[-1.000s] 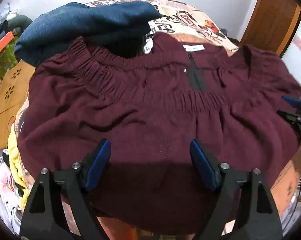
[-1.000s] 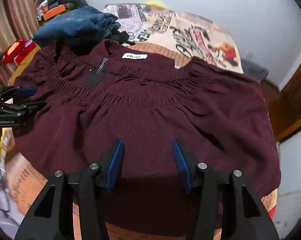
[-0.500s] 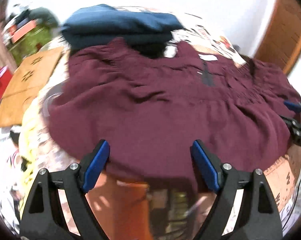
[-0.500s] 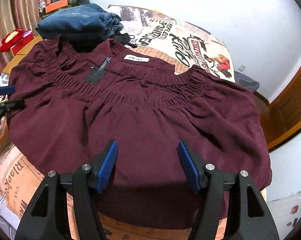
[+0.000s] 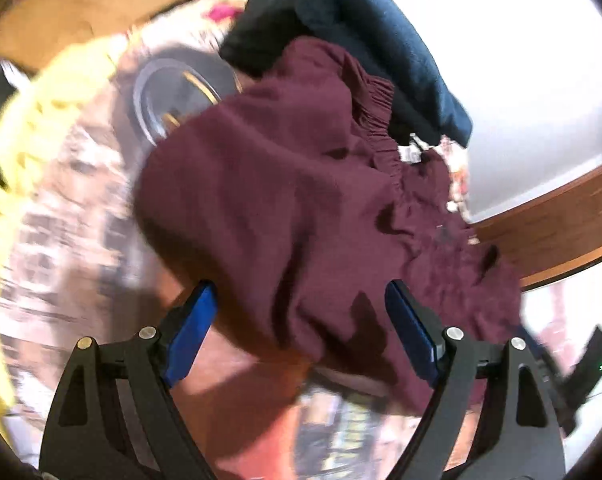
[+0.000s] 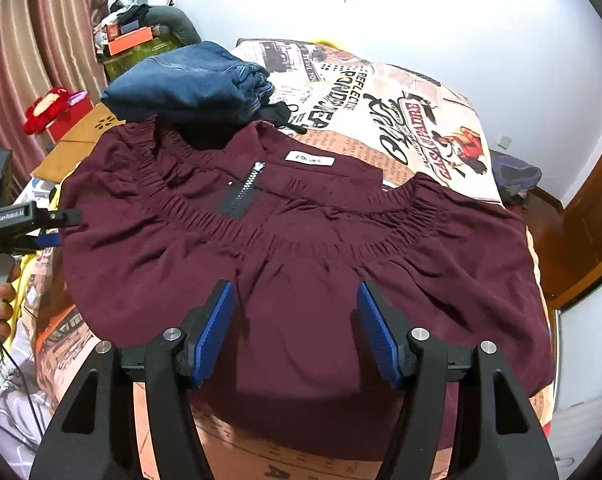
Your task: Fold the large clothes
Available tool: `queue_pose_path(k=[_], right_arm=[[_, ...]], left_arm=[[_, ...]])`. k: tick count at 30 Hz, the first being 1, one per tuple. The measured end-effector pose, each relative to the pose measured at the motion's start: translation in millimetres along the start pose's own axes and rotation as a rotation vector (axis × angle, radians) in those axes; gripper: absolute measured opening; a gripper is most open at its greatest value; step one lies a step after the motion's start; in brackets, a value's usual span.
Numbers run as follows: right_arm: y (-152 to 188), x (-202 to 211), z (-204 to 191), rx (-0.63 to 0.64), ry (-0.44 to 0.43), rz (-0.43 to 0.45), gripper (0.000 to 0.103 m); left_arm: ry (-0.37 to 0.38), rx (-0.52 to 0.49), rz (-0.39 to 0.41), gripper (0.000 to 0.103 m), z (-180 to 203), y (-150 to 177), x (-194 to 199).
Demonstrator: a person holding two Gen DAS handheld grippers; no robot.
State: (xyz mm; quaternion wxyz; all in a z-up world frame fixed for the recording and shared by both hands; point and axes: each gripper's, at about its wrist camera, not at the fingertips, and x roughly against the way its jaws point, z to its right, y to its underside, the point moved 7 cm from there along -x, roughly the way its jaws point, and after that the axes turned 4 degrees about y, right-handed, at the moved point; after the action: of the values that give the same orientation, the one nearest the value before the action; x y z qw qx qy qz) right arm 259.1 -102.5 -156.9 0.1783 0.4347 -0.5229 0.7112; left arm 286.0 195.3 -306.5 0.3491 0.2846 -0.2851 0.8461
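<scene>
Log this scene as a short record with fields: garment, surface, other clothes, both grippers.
garment: maroon garment spread flat, white label and zipper facing up
surface: printed bedsheet
other clothes: folded jeans at the garment's far edge
left gripper: open, holds nothing
right gripper: open, jaws just widened, nothing between them

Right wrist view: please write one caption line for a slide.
Open right gripper above a maroon garment spread on the bed, folded jeans behind.
</scene>
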Motion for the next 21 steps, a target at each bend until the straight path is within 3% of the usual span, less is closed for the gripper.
queue_pose_path(k=[3, 8, 15, 16, 18, 21], right_arm=[[3, -5, -1, -0.009, -0.012, -0.019, 0.06], [10, -9, 5, -0.026, -0.019, -0.045, 0.06], [17, -14, 21, -0.103, -0.039, -0.084, 0.06], [18, -15, 21, -0.114, -0.043, -0.089, 0.06], [16, -14, 22, -0.134, -0.052, -0.08, 0.06], [10, -4, 14, -0.116, -0.078, -0.034, 0.06]], left_arm=[[0.086, 0.058, -0.033, 0.085, -2, -1, -17], [0.111, 0.106, -0.056, 0.085, -7, -8, -41], [0.088, 0.125, 0.035, 0.083, 1, -25, -53], [0.075, 0.124, 0.052, 0.08, 1, -26, -51], [0.025, 0.095, 0.085, 0.059, 7, -24, -46], [-0.023, 0.01, 0.139, 0.038, 21, -27, -28]])
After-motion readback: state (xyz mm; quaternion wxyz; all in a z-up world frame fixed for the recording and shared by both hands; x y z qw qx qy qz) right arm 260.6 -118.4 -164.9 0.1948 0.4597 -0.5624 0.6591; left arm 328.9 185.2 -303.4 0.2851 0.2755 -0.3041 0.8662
